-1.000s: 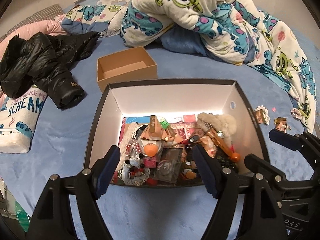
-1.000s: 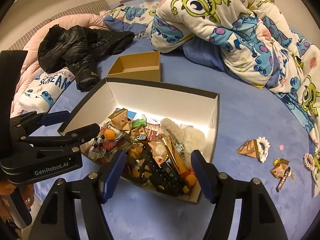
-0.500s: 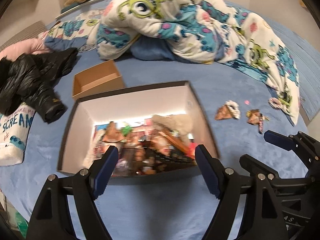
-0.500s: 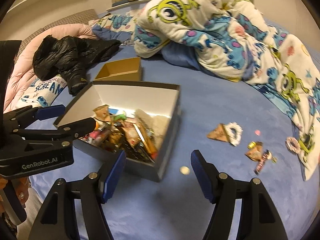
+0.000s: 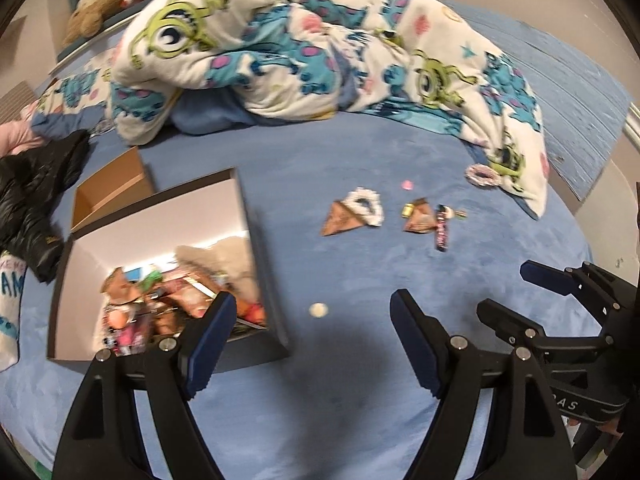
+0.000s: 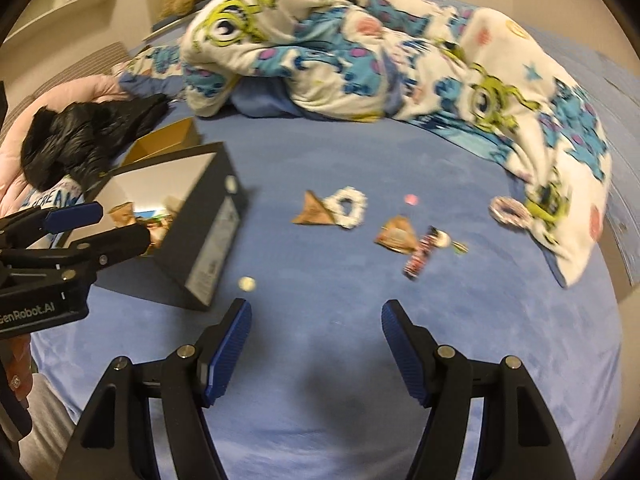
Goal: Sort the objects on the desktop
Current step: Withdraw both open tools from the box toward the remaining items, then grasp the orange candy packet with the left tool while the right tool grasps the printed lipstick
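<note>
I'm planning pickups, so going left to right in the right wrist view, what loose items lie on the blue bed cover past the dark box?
Small pale disc → brown paper triangle → white scrunchie → brown packet → dark patterned stick → pink-and-white scrunchie by the blanket.

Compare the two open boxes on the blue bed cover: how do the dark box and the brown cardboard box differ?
The dark box has black outside walls and a white inside; the brown cardboard box is plain tan all over. The dark box looks larger and is crowded with small trinkets, while the part of the brown cardboard box in view shows nothing inside. The dark box lies nearer both grippers; the brown cardboard box sits behind it. Both are open-topped.
</note>
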Available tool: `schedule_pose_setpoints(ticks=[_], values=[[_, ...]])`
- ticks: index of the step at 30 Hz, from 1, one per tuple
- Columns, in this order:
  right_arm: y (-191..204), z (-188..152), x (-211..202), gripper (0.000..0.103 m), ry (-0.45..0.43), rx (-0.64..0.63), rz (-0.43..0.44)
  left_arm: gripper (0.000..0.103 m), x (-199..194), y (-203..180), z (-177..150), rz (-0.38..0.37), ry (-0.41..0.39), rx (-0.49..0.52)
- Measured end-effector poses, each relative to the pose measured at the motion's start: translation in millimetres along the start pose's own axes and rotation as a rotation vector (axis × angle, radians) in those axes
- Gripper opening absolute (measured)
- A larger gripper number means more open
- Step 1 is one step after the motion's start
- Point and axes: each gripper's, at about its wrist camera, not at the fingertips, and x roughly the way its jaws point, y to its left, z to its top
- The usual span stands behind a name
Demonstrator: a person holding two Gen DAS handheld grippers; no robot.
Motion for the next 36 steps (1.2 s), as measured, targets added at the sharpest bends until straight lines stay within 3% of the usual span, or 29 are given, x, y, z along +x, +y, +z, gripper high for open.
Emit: schedule_pose_setpoints(ticks=[7, 14, 36], values=[[-46, -9, -2, 0.069, 0.007, 0.036, -0.041, 0.080, 23, -43, 6, -0.034, 0.018, 0.047], [-76, -12, 12, 0.069, 0.027, 0.066, -0.051, 0.080, 61, -59, 11, -0.065, 0.052, 0.033], [-110, 10, 124, 0.069, 0.119, 0.119, -0.037, 0.080, 160, -74, 34, -0.102, 0.097, 0.070]])
